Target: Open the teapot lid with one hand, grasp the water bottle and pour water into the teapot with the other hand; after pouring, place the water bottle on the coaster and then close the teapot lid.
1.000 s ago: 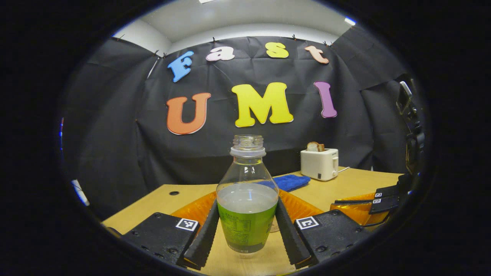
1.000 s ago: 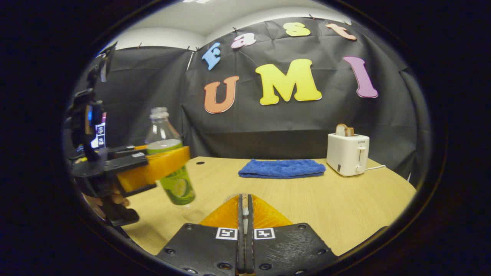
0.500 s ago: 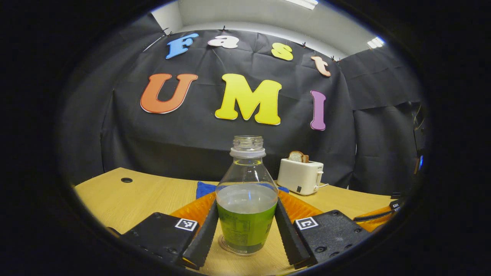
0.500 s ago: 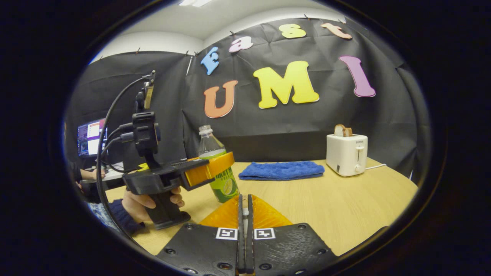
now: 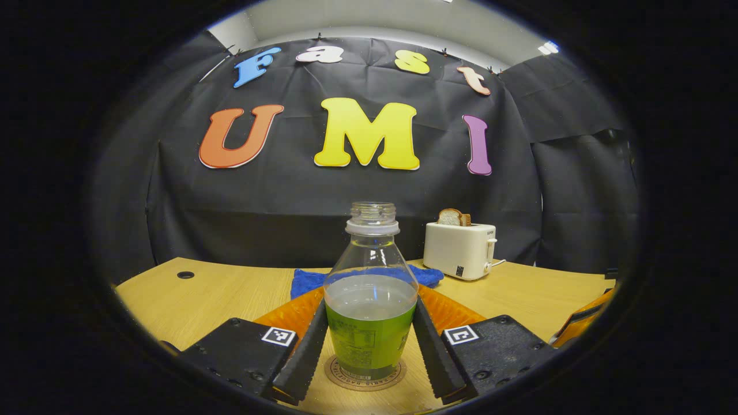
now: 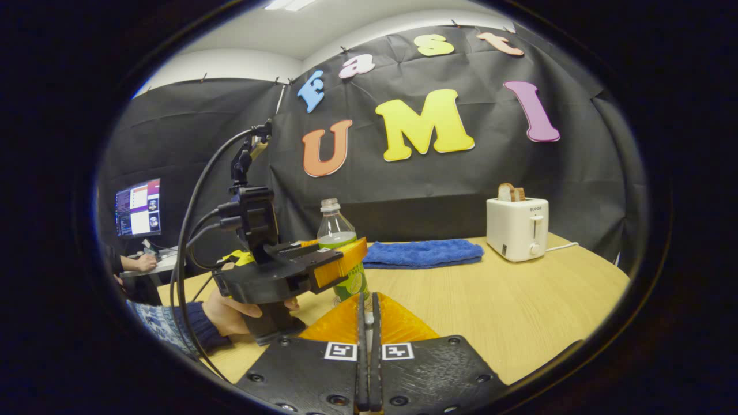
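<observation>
In the left gripper view, the left gripper [image 5: 369,346] sits low in the centre of the frame, its two fingers pressed against either side of the water bottle [image 5: 371,300]. The bottle stands upright, uncapped, with a green label and clear water up to its shoulder. Its base sits right over the round coaster [image 5: 365,374] on the wooden table [image 5: 219,288]; whether it is fully resting there I cannot tell. Behind the bottle lies a blue towel [image 5: 305,280], and to the right of centre stands a white toaster [image 5: 459,250] with a slice of bread [image 5: 452,217] sticking out.

In the right gripper view, the right gripper [image 6: 366,323] is at the bottom centre, its fingers drawn together around something thin and pale that I cannot make out. Left of centre, a hand [image 6: 230,302] in a dark sleeve holds the left gripper clamped on the bottle. A monitor [image 6: 138,206] glows at the far left edge.
</observation>
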